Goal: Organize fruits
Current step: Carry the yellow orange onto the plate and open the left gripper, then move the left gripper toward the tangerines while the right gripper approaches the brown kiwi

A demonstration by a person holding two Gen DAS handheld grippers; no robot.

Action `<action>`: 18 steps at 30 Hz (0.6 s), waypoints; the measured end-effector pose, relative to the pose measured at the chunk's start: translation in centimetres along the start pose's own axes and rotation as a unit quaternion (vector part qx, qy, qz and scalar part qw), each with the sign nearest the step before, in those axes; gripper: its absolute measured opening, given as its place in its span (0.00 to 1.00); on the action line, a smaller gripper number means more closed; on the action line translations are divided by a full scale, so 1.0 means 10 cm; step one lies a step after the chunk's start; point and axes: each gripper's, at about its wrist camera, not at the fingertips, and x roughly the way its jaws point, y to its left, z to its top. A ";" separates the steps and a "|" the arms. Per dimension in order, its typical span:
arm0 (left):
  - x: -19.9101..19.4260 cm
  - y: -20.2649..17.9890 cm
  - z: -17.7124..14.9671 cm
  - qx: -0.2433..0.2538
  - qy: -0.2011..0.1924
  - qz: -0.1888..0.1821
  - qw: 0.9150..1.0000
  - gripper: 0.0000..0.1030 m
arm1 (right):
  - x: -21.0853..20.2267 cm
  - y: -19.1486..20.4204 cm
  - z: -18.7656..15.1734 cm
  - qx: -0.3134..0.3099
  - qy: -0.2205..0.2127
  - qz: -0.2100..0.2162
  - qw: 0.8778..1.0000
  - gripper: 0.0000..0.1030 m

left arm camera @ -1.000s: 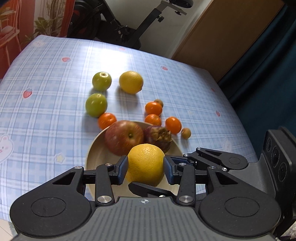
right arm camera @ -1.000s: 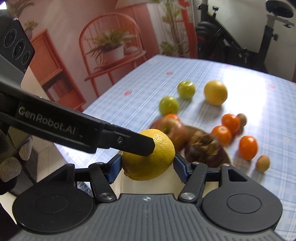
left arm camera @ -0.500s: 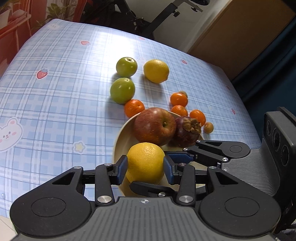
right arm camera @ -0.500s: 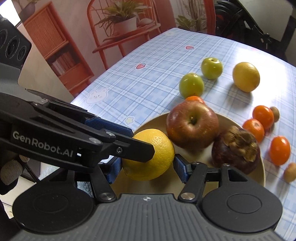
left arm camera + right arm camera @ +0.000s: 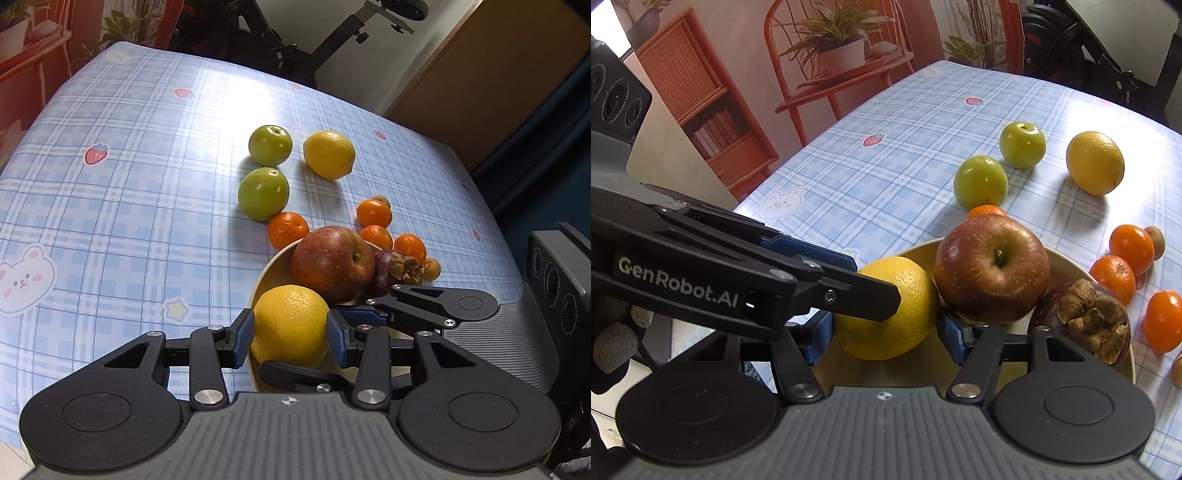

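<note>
Both the left gripper (image 5: 290, 338) and right gripper (image 5: 886, 334) clamp the orange (image 5: 290, 325) over the bowl's (image 5: 267, 266) near rim. Just ahead, a red apple (image 5: 330, 264) crowds it; open table (image 5: 110, 229) lies leftward.

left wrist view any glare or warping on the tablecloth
Left wrist view: a white glare patch washes out the tablecloth behind the green apples, and its plaid lines bow from fisheye distortion. Right wrist view: similar glare at far right; the lemon casts a soft shadow.
</note>
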 end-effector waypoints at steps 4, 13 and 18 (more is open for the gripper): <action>0.01 0.00 0.01 0.001 -0.003 0.004 1.000 0.44 | 0.01 -0.02 0.00 0.004 -0.005 0.001 1.000 0.62; -0.08 -0.16 0.03 0.023 -0.021 0.050 0.998 0.47 | -0.13 -0.06 -0.05 0.027 -0.007 0.023 0.999 0.63; -0.24 -0.31 0.03 0.029 -0.050 0.067 0.996 0.47 | -0.45 -0.13 -0.21 0.045 -0.043 0.031 0.998 0.63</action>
